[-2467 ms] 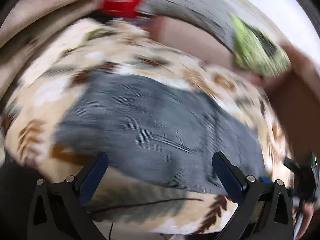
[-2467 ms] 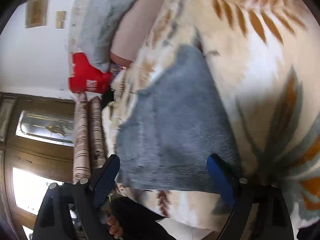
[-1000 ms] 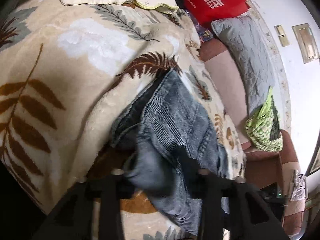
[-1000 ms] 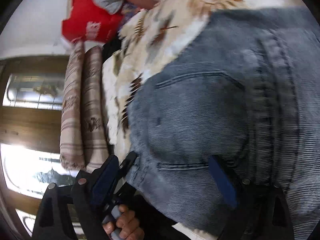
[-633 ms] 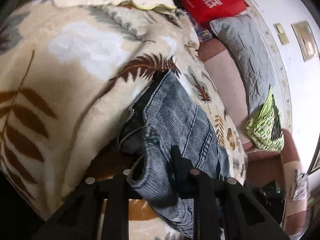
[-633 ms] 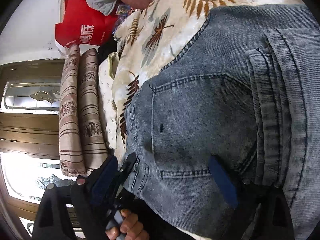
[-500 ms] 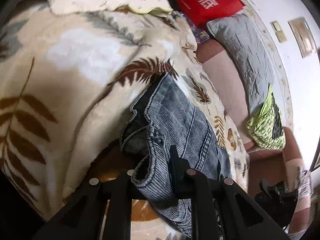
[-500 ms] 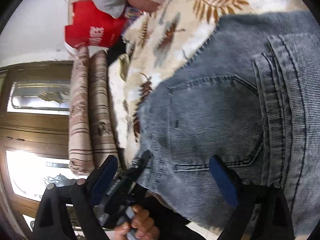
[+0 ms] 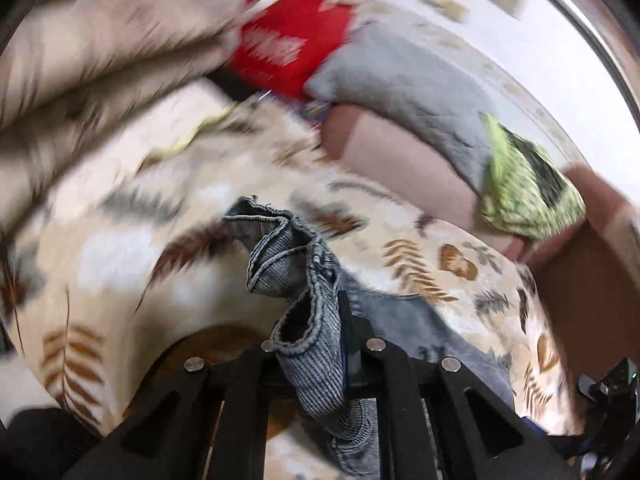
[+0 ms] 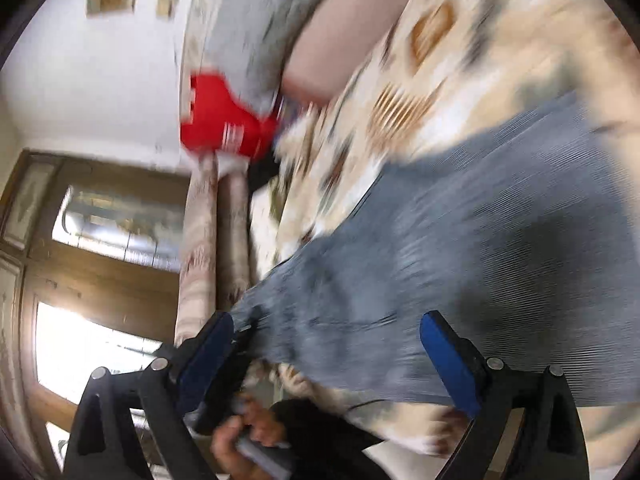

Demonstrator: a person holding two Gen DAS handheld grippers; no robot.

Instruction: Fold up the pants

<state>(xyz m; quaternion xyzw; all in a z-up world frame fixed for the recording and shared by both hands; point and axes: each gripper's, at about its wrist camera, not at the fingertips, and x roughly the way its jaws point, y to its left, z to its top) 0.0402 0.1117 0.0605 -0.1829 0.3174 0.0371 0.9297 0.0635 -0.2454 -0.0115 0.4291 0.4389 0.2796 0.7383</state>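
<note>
The pants [image 9: 316,320], grey-blue corduroy-ribbed denim, now have one hem corner bunched up between the fingers of the left gripper [image 9: 316,354], whose jaws have just been closing and are now clamped on that fabric; a second ago the same corner lay loose between wide-standing jaws, flat on the leaf-print blanket [image 9: 120,248]. The pinched edge rises straight ahead of the gripper in a crumpled peak, while the rest of the garment trails down and away to its right, onto the blanket. That reads as the start of a fold: the corner is secured and lifted, ready to be carried across (the fold itself is not yet laid). The right gripper [image 10: 332,356] stands with its blue pads wide apart and nothing pressed between them; the pants [image 10: 480,248] spread ahead of it, badly smeared by motion, where half a second back the pocket seams were crisp. Beyond the left gripper sit a grey pillow [image 9: 408,84], a red bag [image 9: 292,52] and a green bundle [image 9: 524,192].
</note>
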